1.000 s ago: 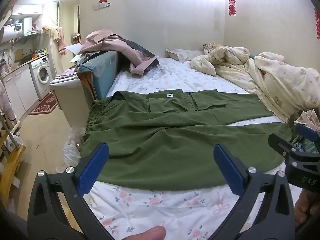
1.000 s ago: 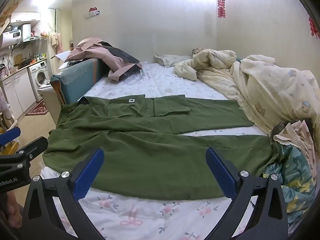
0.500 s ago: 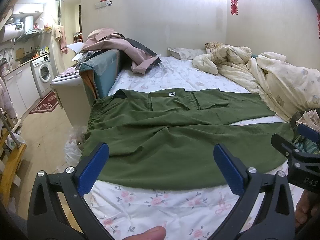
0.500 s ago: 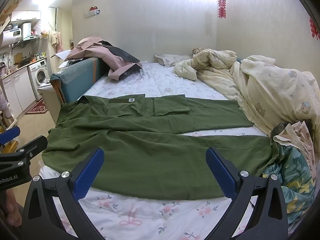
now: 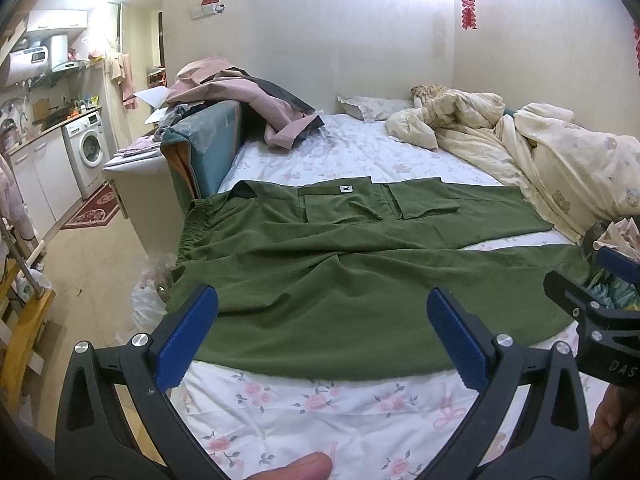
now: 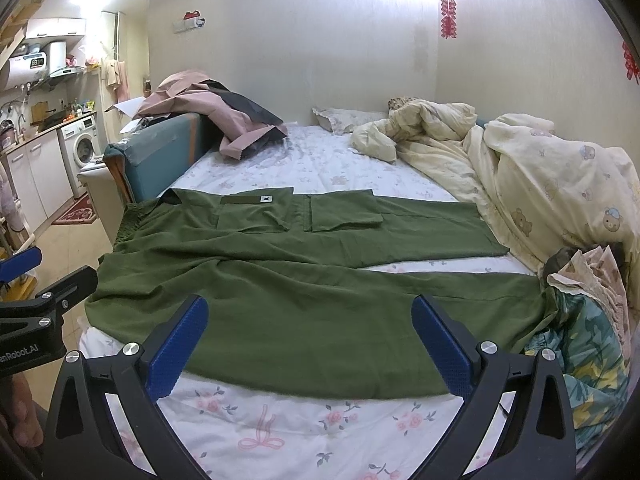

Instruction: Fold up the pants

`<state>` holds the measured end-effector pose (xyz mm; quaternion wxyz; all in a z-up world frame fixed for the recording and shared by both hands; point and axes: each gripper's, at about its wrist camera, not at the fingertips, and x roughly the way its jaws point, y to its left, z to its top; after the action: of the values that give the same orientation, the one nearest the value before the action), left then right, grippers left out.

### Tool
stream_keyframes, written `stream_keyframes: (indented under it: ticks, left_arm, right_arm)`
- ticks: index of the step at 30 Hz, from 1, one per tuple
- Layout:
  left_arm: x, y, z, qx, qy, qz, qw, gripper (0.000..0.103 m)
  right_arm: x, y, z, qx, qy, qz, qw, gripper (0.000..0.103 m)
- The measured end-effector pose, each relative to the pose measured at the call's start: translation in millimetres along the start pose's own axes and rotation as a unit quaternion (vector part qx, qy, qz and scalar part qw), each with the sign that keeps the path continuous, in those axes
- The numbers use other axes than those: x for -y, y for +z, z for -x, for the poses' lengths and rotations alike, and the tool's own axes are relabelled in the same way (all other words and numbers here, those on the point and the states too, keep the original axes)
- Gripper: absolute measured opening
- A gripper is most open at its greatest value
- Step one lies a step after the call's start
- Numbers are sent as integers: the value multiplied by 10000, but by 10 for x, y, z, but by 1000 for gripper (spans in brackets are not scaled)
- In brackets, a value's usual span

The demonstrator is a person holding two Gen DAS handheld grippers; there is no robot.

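Note:
Green pants (image 5: 340,276) lie spread flat across the floral bed sheet, waistband at the left, both legs running right; they show the same way in the right wrist view (image 6: 304,288). My left gripper (image 5: 320,336) is open and empty, held above the near edge of the near leg. My right gripper (image 6: 308,340) is open and empty, also above that near edge. Each gripper shows at the side of the other's view. The near leg's cuff end is partly hidden by bedding at the right.
A rumpled cream duvet (image 6: 540,184) fills the bed's right side, with a patterned cloth pile (image 6: 588,320) by the leg ends. A teal headboard-like panel (image 5: 208,148) with pink clothes (image 5: 244,92) stands at the left. The bed's left edge drops to the floor by a washing machine (image 5: 88,148).
Both grippers have drifted slightly back and up from the pants; the view has shifted a little. Nothing was grasped and the pants have not moved.

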<state>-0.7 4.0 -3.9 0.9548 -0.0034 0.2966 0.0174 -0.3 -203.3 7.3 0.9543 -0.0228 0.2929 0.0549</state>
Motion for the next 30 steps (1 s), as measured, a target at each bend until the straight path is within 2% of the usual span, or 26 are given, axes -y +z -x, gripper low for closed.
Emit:
stream_keyframes:
  ticks: [30]
  left_arm:
    - [-2,40,16,-12,27,0,10000,103]
  right_arm:
    - [4,-3,15,-24,7,-17,10000,103]
